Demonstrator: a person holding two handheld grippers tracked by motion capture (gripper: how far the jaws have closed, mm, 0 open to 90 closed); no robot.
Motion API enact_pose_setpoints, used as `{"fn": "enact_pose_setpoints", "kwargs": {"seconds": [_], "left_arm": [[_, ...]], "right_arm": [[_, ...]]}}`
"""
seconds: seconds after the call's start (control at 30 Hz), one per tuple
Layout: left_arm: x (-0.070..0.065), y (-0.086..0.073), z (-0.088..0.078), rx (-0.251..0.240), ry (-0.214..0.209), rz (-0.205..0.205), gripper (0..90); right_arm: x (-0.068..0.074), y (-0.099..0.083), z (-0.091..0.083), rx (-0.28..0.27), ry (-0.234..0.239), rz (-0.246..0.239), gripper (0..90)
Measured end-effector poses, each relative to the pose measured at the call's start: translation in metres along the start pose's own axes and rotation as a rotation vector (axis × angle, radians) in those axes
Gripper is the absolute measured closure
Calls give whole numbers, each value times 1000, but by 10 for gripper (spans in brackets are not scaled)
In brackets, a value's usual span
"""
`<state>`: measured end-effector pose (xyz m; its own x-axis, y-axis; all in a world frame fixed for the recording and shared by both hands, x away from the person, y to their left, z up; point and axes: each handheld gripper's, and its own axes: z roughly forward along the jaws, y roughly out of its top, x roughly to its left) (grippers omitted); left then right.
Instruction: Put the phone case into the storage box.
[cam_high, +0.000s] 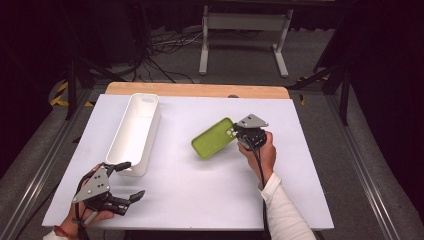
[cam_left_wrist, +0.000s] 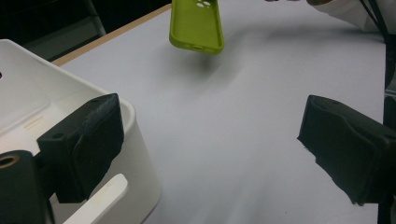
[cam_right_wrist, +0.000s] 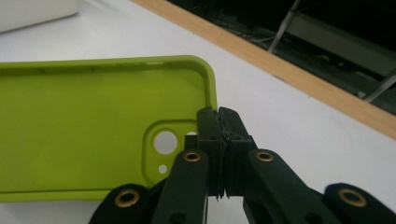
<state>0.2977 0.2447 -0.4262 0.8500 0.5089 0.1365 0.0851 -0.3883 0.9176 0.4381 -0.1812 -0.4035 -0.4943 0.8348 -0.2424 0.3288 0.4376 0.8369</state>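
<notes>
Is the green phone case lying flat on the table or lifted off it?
Lifted: the green phone case hangs tilted above its shadow, the right gripper pinching its rim beside the camera hole.

- Desk (cam_high: 200, 200): white top, with a wooden strip along the far edge.
- White bin (cam_high: 136, 131): long, open-topped, set lengthwise on the desk's left half.
- Floor beyond: loose cables (cam_high: 160, 55) and a white frame (cam_high: 245, 30), possibly a stand's legs; lighting too dim to confirm.

The phone case (cam_high: 213, 138) hangs right of the bin (cam_high: 136, 131), above the table (cam_high: 200, 200).
</notes>
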Motion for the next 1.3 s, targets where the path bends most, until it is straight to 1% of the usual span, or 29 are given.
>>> {"fn": "enact_pose_setpoints", "kwargs": {"seconds": [0.1,0.13,0.17,0.23,0.3,0.33,0.43,0.47,0.5,0.53,0.6,0.7,0.73,0.8,0.87,0.9,0.97,1.0,1.03,1.07,1.1,1.13,1.2,1.23,1.27,1.3], "left_arm": [[0,2,0,2,7,6,74],[0,3,0,-2,14,5,74],[0,4,-1,3,18,4,74],[0,8,0,5,41,5,76],[0,12,1,8,77,-3,82],[1,15,2,2,75,-16,84],[1,22,4,-4,97,-15,88],[2,24,5,6,111,-13,94],[2,27,6,19,134,-16,106],[2,29,8,28,144,-23,113],[3,34,10,31,149,-30,114],[4,37,12,29,146,-32,121],[3,39,13,26,142,-36,121],[3,44,14,19,135,-24,123],[3,49,17,-1,104,-26,130],[2,51,19,-1,96,-20,130],[1,57,26,-4,89,-15,128],[0,58,28,-3,86,-20,128],[-1,61,31,-2,82,-15,128],[-1,63,34,-2,78,-7,128],[-2,66,37,5,73,-1,128],[-2,68,41,7,66,-1,128],[-2,72,45,20,51,23,136],[-2,74,47,18,54,26,150],[-2,76,49,23,51,27,150],[-2,77,51,24,49,24,153]], "right_arm": [[1,2,-6,-21,-21,-29,892],[3,3,-9,-38,-28,-49,892],[3,3,-9,-38,-28,-49,892],[5,4,-14,-55,-32,-73,891],[6,6,-19,-69,-29,-85,891],[6,7,-22,-82,-34,-98,891],[10,10,-34,-121,-27,-122,891],[11,12,-39,-133,-24,-135,891],[12,12,-41,-142,-20,-141,891],[14,13,-44,-153,-15,-150,891],[18,16,-50,-164,-2,-168,891],[25,18,-56,-179,18,-201,891],[25,18,-56,-179,18,-201,891],[31,19,-60,-193,26,-221,891],[37,21,-66,-214,37,-244,890],[37,21,-66,-214,37,-244,890],[41,22,-71,-231,54,-252,891],[43,22,-72,-236,56,-260,891],[46,23,-74,-242,68,-270,891],[46,23,-74,-242,68,-270,891],[49,24,-75,-246,76,-278,890],[49,24,-75,-246,76,-278,890],[53,23,-76,-248,85,-288,890],[58,23,-77,-246,101,-303,890],[58,23,-77,-246,101,-303,890],[61,22,-78,-241,104,-314,891]]}}
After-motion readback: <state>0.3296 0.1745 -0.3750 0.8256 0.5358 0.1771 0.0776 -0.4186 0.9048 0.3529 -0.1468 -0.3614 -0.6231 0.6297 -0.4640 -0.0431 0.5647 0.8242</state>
